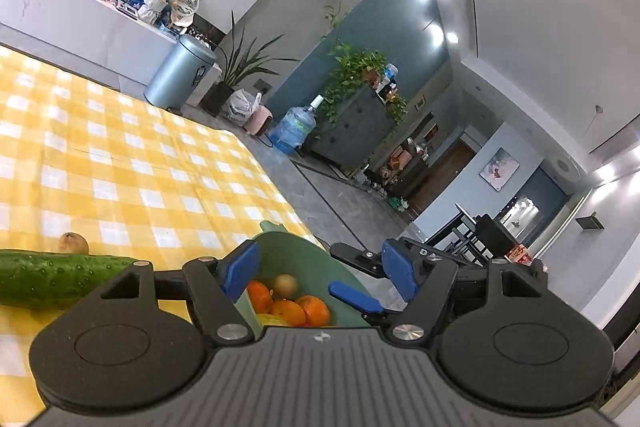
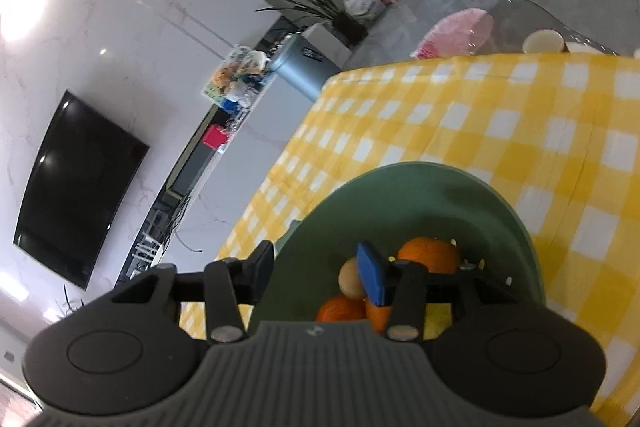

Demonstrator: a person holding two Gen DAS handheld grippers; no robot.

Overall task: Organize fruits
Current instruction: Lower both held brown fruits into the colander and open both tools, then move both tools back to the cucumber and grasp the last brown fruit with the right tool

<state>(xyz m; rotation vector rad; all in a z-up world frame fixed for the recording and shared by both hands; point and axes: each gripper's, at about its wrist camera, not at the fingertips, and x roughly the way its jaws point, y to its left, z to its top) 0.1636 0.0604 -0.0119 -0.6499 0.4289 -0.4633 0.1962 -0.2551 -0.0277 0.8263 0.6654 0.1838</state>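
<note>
A green bowl (image 1: 276, 255) sits on the yellow checked tablecloth (image 1: 120, 167) near the table's corner, holding oranges (image 1: 290, 309) and a brownish round fruit (image 1: 286, 285). My left gripper (image 1: 318, 273) hangs open over the bowl with nothing between its blue pads. A cucumber (image 1: 52, 279) and a small brown fruit (image 1: 74, 243) lie on the cloth to its left. My right gripper (image 2: 318, 271) straddles the bowl's rim (image 2: 280, 251), one finger outside and the blue pad (image 2: 374, 279) inside beside the oranges (image 2: 428, 255). A wide gap shows between the pads, so it is open. It also shows as the right gripper (image 1: 334, 267).
The table edge (image 1: 280, 187) drops to a grey floor just past the bowl. A metal bin (image 1: 180, 75), potted plants and a water jug (image 1: 294, 127) stand beyond. A glass table (image 2: 520, 23) with cups (image 2: 542, 41) lies behind the cloth in the right wrist view.
</note>
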